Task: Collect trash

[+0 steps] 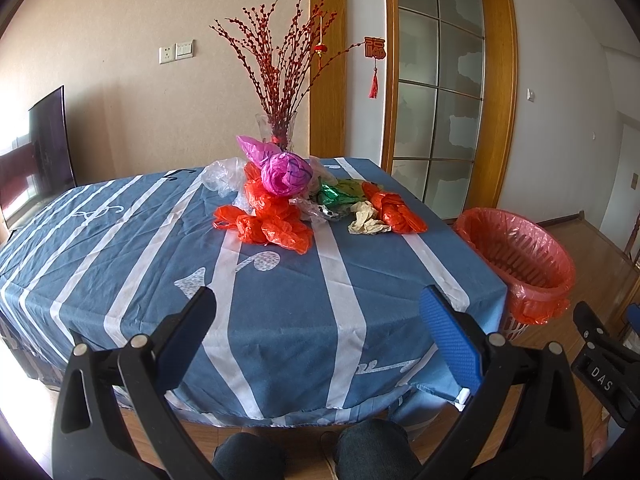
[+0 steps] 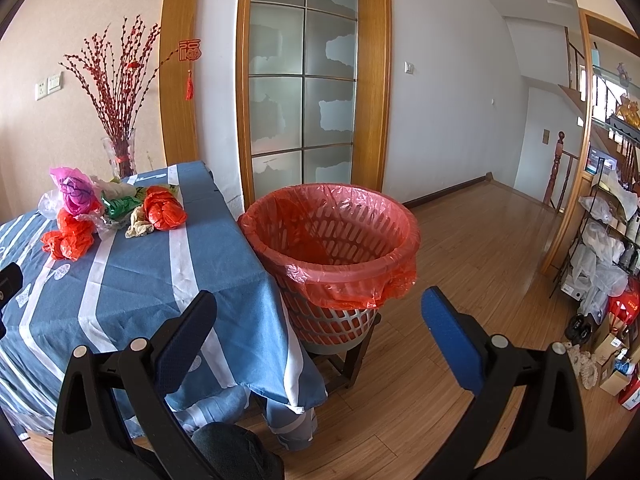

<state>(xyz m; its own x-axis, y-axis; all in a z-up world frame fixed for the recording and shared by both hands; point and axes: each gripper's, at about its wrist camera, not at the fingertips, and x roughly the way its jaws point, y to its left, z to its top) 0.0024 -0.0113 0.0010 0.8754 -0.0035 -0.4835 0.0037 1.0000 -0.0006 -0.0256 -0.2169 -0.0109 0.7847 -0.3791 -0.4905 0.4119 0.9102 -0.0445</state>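
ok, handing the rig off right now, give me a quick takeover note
Left gripper: open, empty, short of the table's near edge.
Right gripper: open, empty, facing the bin.
Trash pile: crumpled plastic bags, red, pink, clear and green, plus a cream wrapper, all on the blue striped tablecloth in front of the vase.
Bin: red-lined basket beside the table's right edge; no trash seen inside.
Done: nothing collected.
Left: move every piece into the bin.
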